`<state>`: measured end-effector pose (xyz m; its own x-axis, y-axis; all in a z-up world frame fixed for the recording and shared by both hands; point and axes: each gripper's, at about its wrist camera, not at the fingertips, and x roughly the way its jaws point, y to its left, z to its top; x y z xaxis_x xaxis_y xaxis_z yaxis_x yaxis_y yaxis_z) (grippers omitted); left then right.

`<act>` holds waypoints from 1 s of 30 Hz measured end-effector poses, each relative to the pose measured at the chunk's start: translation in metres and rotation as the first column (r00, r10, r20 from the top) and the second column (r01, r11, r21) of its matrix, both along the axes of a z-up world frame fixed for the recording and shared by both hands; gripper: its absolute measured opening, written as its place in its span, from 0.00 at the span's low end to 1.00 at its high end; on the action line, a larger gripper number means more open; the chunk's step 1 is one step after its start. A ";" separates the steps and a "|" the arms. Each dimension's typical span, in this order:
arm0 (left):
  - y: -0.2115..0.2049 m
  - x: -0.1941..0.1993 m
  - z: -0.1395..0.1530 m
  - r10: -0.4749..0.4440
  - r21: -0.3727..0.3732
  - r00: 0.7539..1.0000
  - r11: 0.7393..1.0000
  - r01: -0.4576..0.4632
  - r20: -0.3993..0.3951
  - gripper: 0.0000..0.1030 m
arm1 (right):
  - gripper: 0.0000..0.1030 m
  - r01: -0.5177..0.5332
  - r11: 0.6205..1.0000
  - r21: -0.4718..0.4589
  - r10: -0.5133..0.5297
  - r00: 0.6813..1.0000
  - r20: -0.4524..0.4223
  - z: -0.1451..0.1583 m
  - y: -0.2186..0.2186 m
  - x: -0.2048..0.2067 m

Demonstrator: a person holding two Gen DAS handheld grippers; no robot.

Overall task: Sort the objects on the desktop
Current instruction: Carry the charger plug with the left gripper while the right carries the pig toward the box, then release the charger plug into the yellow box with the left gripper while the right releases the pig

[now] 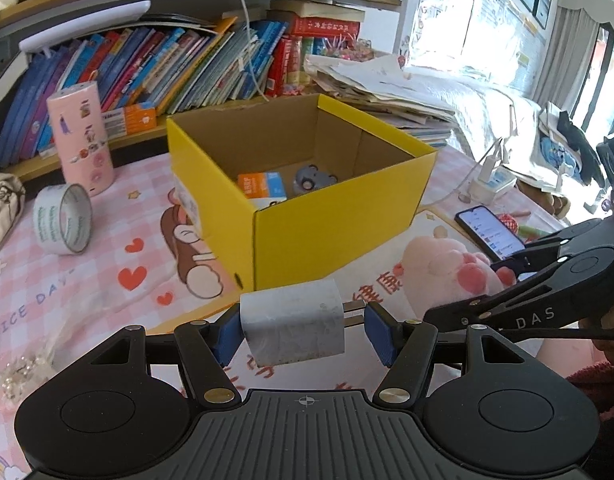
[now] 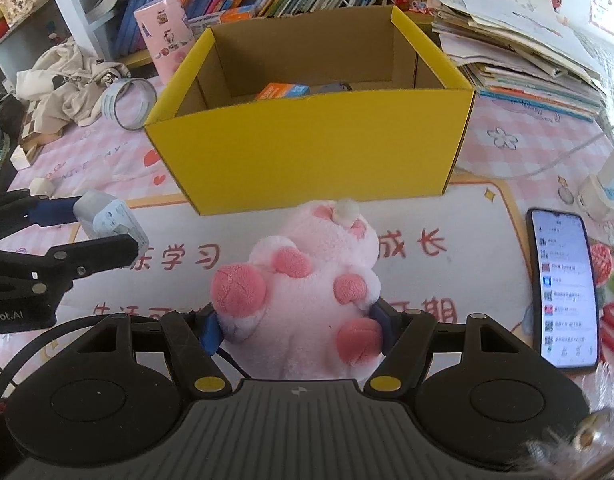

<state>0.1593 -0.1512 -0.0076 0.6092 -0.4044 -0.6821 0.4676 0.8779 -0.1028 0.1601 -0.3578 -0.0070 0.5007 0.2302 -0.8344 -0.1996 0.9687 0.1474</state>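
Left wrist view shows the left gripper [image 1: 303, 330] part closed on a white plug-in charger [image 1: 293, 328], its two metal prongs reaching toward the right-hand blue pad. Just ahead of the jaws stands the open yellow cardboard box [image 1: 335, 228], with an orange-and-blue small carton [image 1: 263, 186] and a grey toy [image 1: 311, 178] on its floor. Off to the left of the jaws lie a roll of clear tape [image 1: 63, 218] and a pink cylinder [image 1: 81, 138], well apart from the box. To the right, the right gripper [image 2: 297, 330] is closed around a pink plush toy [image 2: 307, 280], squeezing its lower body.

Right wrist view alone shows the near wall of the box directly ahead of the plush, close to it, and a lit smartphone [image 2: 563, 288] lying right of the jaws. A heap of papers [image 2: 523, 40] crowds the box's right side; the checked pink table mat [image 2: 107, 152] lies open to its left.
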 end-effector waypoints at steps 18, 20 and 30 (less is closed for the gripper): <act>-0.062 0.004 0.005 0.025 0.040 1.000 0.999 -0.026 0.018 0.62 | 0.65 -0.119 0.993 0.020 0.119 0.992 0.031 0.004 -0.046 0.023; -0.066 0.004 0.007 0.022 0.046 0.999 0.999 -0.023 0.023 0.62 | 0.65 -0.123 0.992 0.025 0.122 0.992 0.033 0.004 -0.050 0.024; -0.082 0.008 0.034 0.007 0.017 0.994 1.000 -0.009 0.105 0.62 | 0.65 -0.131 0.989 0.066 0.119 0.979 0.163 0.037 -0.071 0.029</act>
<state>0.1675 -0.2327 0.0263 0.6809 -0.3882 -0.6211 0.4682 0.8828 -0.0384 0.1890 -0.4291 0.0301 0.5885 0.3585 -0.7247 -0.3447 0.9220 0.1761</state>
